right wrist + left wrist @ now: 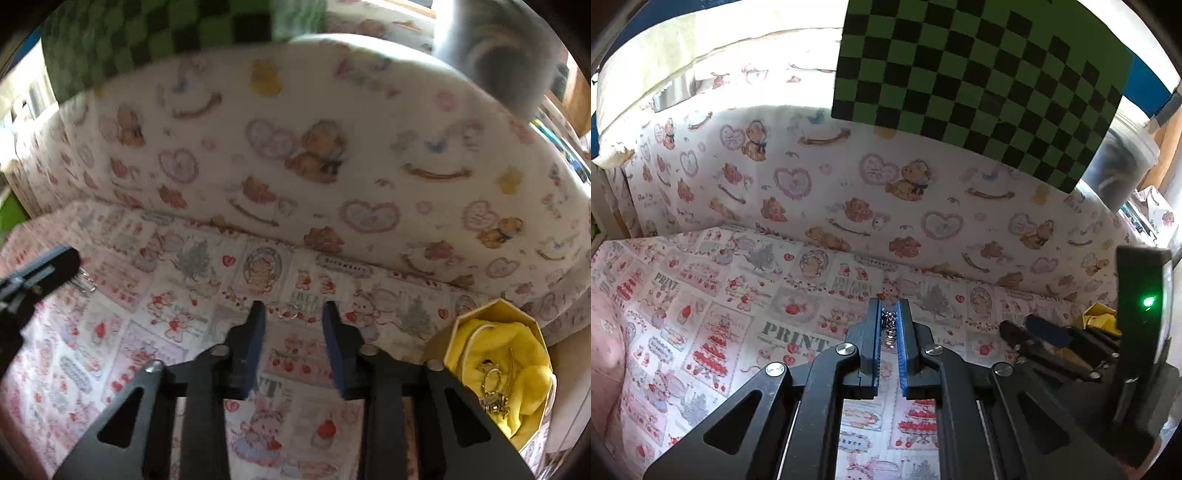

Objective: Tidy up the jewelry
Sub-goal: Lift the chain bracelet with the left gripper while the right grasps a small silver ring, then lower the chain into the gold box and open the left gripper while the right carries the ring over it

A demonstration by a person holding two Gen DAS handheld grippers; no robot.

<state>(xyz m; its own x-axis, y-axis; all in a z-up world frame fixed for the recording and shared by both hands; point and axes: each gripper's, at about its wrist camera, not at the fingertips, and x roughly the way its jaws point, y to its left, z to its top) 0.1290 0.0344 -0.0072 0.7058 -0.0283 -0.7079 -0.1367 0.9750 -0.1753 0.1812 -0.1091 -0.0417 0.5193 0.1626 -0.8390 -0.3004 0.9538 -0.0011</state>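
Note:
My left gripper (889, 314) is shut on a small silver jewelry piece (889, 326) that hangs between its blue pads above the patterned cloth. It also shows in the right wrist view (74, 267) at the left, with the silver piece (84, 282) dangling at its tip. My right gripper (294, 314) is open and empty over the cloth. A clear ring-like piece (291, 312) lies on the cloth just beyond its fingertips. A yellow box (498, 373) lined with yellow cloth sits at the right and holds gold and silver jewelry (493, 387).
A padded wall with a bear-and-heart print (886, 192) rises behind the cloth-covered surface (738, 295). A green-and-black checkered board (979, 74) hangs above it. The right gripper (1052, 343) and the yellow box (1100, 317) show at the right in the left wrist view.

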